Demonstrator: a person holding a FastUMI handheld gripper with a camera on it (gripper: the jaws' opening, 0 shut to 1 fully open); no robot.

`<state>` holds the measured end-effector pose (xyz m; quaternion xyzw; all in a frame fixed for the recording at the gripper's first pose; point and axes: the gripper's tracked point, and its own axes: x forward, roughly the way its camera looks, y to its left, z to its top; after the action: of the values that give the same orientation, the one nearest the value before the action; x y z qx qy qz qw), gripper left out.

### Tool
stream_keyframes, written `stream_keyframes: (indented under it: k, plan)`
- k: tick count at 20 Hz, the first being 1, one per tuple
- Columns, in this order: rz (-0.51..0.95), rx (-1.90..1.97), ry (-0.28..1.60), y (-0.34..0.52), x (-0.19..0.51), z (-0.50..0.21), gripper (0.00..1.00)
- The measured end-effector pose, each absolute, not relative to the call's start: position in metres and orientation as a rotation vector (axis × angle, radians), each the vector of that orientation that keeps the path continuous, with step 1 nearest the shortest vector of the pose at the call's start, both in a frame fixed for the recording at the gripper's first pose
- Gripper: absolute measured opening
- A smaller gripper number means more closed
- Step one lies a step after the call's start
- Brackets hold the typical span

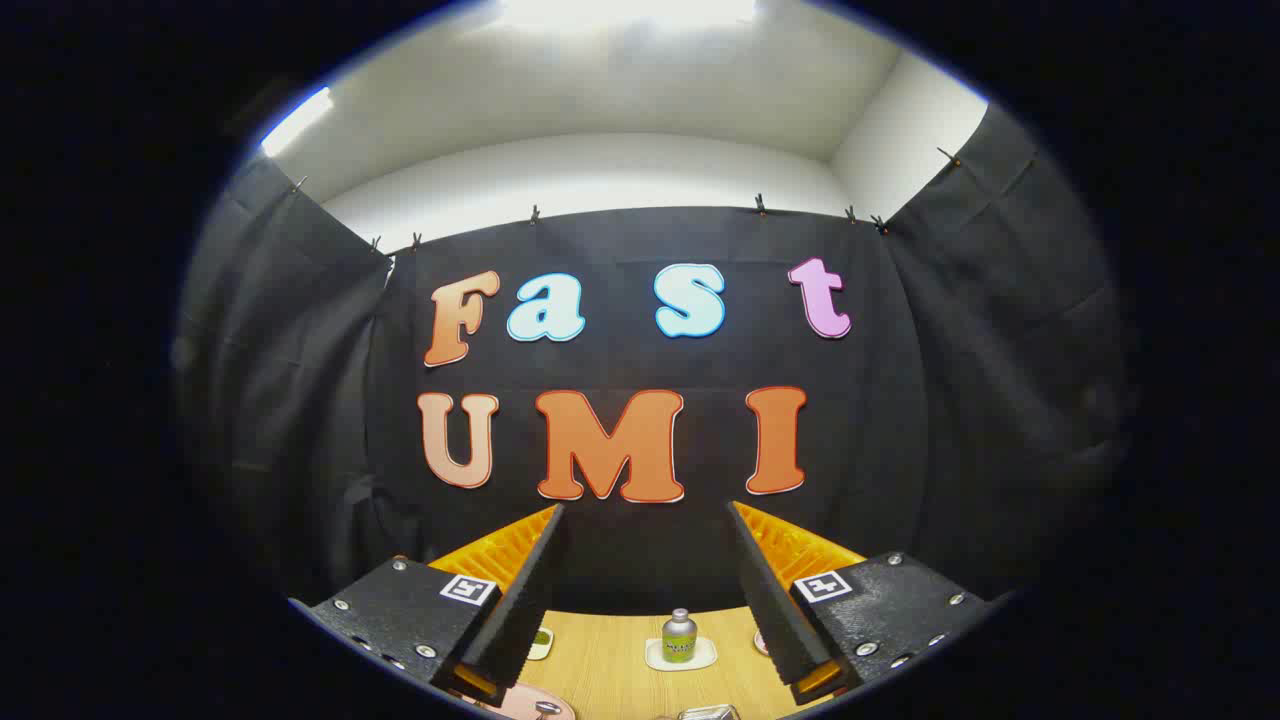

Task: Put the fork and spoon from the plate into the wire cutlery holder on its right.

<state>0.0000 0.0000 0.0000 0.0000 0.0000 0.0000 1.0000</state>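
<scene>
We're at the approach step: gripper (pixel 648 590) fingers spread wide, holding nothing, aimed high over the light wooden table (pixel 610 665); next we likely tilt down toward the pink plate (pixel 520 705).

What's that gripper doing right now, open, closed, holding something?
Gripper: open, fingers spread wide, nothing between them, raised above the wooden table, with a small bottle beyond them.
</scene>
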Motion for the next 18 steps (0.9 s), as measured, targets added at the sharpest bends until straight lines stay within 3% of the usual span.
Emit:
stream_keyframes:
  k: [7, 18]
  plan:
    - [-0.002, -0.018, -0.052, 0.005, 0.001, 0.016, 0.96]
    - [0.056, 0.004, 0.026, 0.029, 0.006, -0.02, 0.97]
